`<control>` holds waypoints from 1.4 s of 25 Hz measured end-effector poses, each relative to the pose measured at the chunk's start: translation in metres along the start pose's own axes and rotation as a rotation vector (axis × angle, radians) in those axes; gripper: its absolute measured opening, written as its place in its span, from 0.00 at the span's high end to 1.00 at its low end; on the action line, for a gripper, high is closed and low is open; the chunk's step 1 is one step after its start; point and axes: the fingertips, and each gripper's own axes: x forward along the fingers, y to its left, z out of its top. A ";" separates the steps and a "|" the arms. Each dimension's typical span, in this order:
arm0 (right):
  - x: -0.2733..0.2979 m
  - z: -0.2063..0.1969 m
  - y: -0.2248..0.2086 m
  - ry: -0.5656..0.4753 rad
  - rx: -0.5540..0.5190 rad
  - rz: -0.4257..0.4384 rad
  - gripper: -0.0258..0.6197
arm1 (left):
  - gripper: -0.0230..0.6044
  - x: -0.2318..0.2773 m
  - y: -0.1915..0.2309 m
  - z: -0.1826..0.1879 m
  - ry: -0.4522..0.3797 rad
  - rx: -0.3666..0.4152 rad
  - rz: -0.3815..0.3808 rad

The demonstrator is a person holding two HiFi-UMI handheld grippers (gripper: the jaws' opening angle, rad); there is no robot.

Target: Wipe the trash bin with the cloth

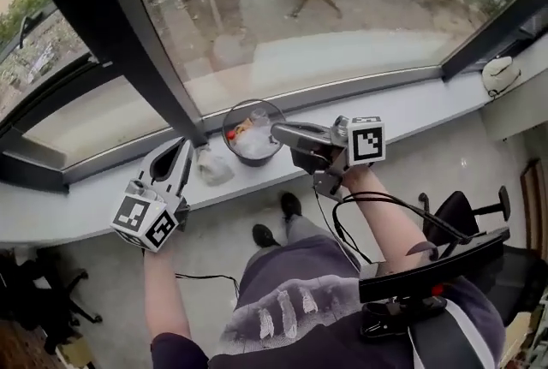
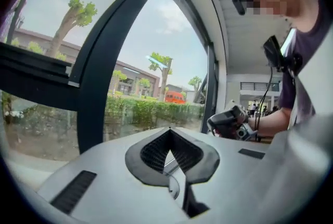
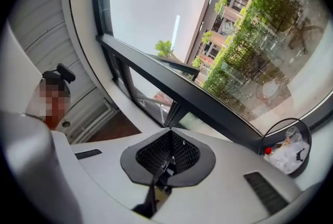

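Observation:
The round black trash bin stands on the pale window ledge, lined with clear plastic and holding scraps. A crumpled pale cloth lies on the ledge just left of the bin. My left gripper is held up in front of the ledge, left of the cloth and clear of it. Its jaws are shut on nothing. My right gripper points left over the bin's right rim, also shut and empty. The bin shows at the lower right of the right gripper view.
A thick black window post slants down to the ledge just behind the cloth. A white object lies at the ledge's far right. A black office chair stands to my right. Cables hang from both grippers.

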 end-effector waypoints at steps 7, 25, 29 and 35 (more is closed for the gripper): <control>-0.067 0.013 0.020 -0.136 0.036 0.009 0.96 | 0.97 0.031 -0.085 0.003 0.062 0.120 -0.092; -0.302 0.000 0.023 -0.275 0.021 0.024 0.96 | 0.97 0.137 -0.313 -0.038 0.171 0.244 -0.152; -0.304 -0.042 0.031 -0.157 0.122 0.143 0.96 | 0.97 0.119 -0.340 -0.054 0.194 0.221 -0.091; -0.276 -0.055 0.074 -0.123 0.180 0.322 0.96 | 0.97 0.082 -0.332 -0.051 0.174 0.181 0.005</control>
